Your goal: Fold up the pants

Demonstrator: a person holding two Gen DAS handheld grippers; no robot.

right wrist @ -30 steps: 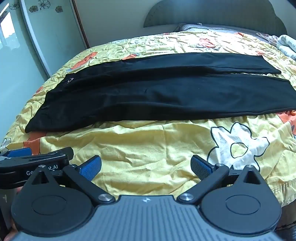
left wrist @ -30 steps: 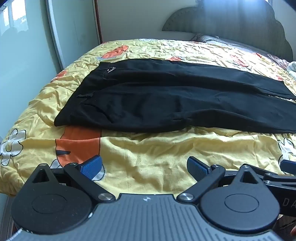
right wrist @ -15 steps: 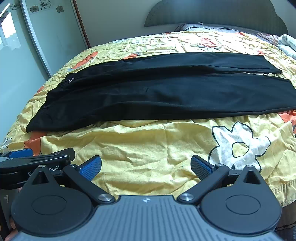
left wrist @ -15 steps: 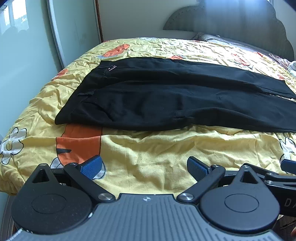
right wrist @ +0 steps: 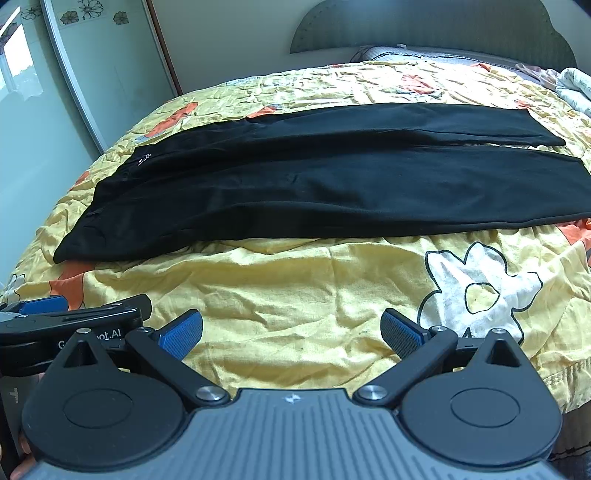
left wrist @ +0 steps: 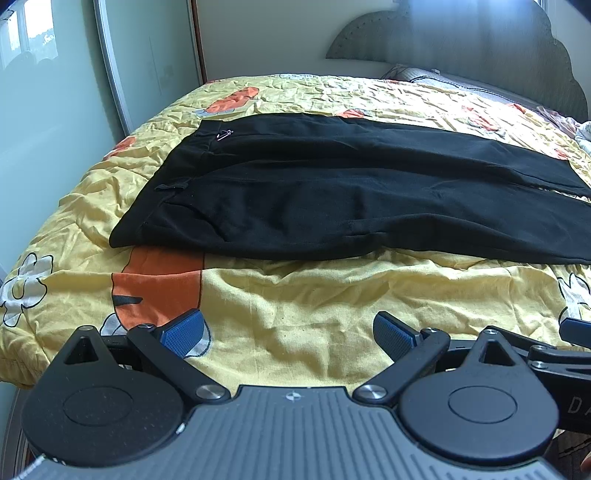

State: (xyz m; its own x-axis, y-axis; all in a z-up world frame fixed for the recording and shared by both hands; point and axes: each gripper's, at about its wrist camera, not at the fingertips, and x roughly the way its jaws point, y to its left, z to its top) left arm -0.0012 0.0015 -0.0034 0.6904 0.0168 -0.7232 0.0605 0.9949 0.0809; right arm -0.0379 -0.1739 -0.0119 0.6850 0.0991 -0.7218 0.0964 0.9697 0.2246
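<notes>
Black pants [left wrist: 332, 192] lie flat across the yellow flowered bedspread [left wrist: 295, 306], waistband to the left and both legs stretched to the right [right wrist: 332, 184]. My left gripper [left wrist: 288, 334] hovers open over the bed's near edge, well short of the pants, nothing between its blue pads. In the right wrist view my right gripper [right wrist: 291, 334] is also open and empty, above the near edge beside a white flower print. Each gripper shows at the side of the other's view: the left gripper [right wrist: 55, 321] at lower left, the right one [left wrist: 569, 332] at lower right.
A padded headboard [right wrist: 424, 29] and pillows stand at the far side of the bed. Crumpled light bedding [right wrist: 572, 85] lies at the far right. A glass sliding door [left wrist: 55, 110] runs along the left of the bed.
Both grippers drifted slightly; the view of the pants shifted a little down and left. Both stay open and empty, and the pants have not moved.
</notes>
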